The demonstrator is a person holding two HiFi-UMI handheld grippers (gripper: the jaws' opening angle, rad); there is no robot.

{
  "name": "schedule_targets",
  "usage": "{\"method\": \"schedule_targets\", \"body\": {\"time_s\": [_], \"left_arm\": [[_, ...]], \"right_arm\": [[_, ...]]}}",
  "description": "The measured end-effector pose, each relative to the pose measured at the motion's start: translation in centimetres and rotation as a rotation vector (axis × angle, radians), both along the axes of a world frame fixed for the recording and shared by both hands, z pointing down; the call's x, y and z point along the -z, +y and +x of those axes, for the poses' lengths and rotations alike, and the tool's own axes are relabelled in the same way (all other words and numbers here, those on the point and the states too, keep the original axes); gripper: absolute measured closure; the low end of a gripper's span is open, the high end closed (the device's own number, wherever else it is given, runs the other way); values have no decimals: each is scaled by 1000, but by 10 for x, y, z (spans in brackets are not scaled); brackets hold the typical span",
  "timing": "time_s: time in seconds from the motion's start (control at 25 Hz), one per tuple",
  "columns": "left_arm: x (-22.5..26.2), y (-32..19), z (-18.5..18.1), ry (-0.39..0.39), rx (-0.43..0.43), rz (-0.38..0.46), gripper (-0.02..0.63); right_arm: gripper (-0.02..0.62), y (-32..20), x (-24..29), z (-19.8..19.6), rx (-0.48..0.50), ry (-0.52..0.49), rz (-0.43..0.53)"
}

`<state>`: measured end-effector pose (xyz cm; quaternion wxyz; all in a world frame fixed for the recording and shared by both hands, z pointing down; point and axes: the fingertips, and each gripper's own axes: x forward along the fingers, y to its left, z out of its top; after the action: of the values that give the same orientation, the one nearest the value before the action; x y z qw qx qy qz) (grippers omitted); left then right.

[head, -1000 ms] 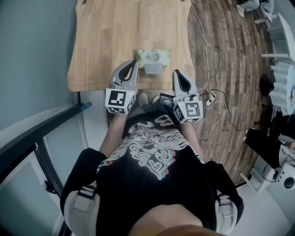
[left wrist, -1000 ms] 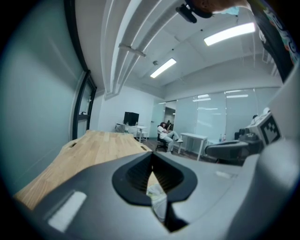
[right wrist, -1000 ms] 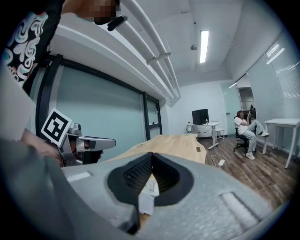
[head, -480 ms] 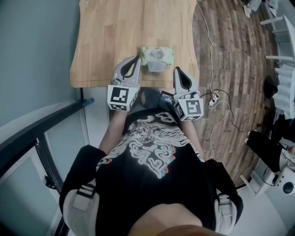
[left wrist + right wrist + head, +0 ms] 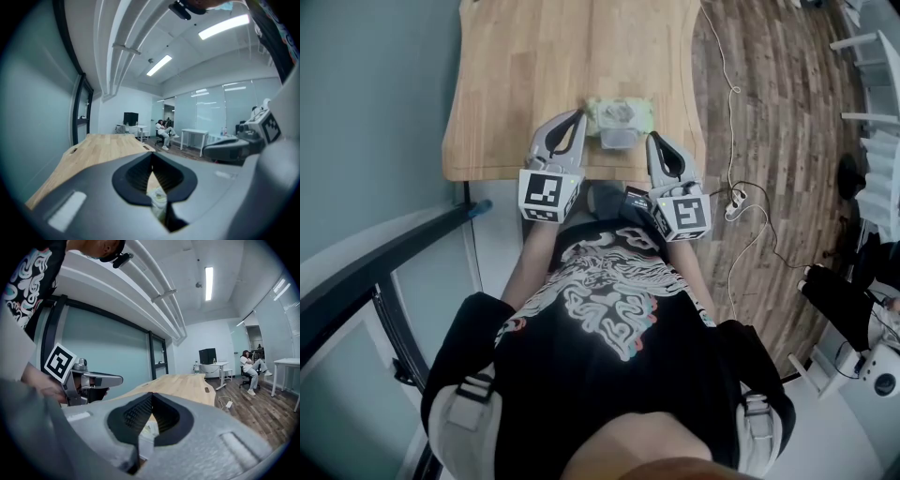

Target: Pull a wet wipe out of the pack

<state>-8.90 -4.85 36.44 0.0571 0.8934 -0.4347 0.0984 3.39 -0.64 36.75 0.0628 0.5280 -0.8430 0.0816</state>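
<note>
A pale green wet wipe pack (image 5: 620, 114) lies near the near edge of the wooden table (image 5: 534, 66), its clear lid (image 5: 616, 139) flipped open toward me. My left gripper (image 5: 578, 114) is shut and empty, its tip just left of the pack. The right gripper (image 5: 651, 137) is shut and empty too, just right of the lid. In the left gripper view the jaws (image 5: 152, 153) meet, and the pack (image 5: 157, 198) shows through the gap below them. The right gripper view shows closed jaws (image 5: 151, 394) with the pack (image 5: 146, 430) low behind them.
A white cable and power strip (image 5: 732, 199) lie on the wood floor to the table's right. White chairs (image 5: 874, 89) stand further right. A dark rail and glass wall (image 5: 384, 262) run along the left. A seated person (image 5: 164, 131) and white desks are far off.
The head view has shifted slightly. Both grippers stay shut beside the pack; the right one has edged a little closer to the lid.
</note>
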Motion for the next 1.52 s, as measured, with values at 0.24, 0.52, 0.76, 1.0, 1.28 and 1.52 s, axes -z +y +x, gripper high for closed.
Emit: {"method": "schedule_targets", "body": {"time_s": [0.24, 0.52, 0.76, 1.0, 1.28, 1.52], "left_arm": [[-11, -4, -4, -7, 14, -26, 618], [-28, -14, 1, -26, 4, -60, 618], [-52, -19, 13, -58, -30, -86, 617], [-75, -25, 25, -78, -72, -111, 617], [-100, -32, 36, -121, -109, -133, 617], [-117, -38, 42, -128, -108, -160, 617]], "right_arm": [[597, -7, -9, -10, 39, 23, -24], [597, -19, -23, -19, 100, 45, -45], [595, -25, -43, -25, 139, 75, -76], [595, -35, -63, -26, 152, 73, -109], [595, -43, -81, -25, 165, 86, -114], [595, -48, -93, -28, 192, 106, -127]]}}
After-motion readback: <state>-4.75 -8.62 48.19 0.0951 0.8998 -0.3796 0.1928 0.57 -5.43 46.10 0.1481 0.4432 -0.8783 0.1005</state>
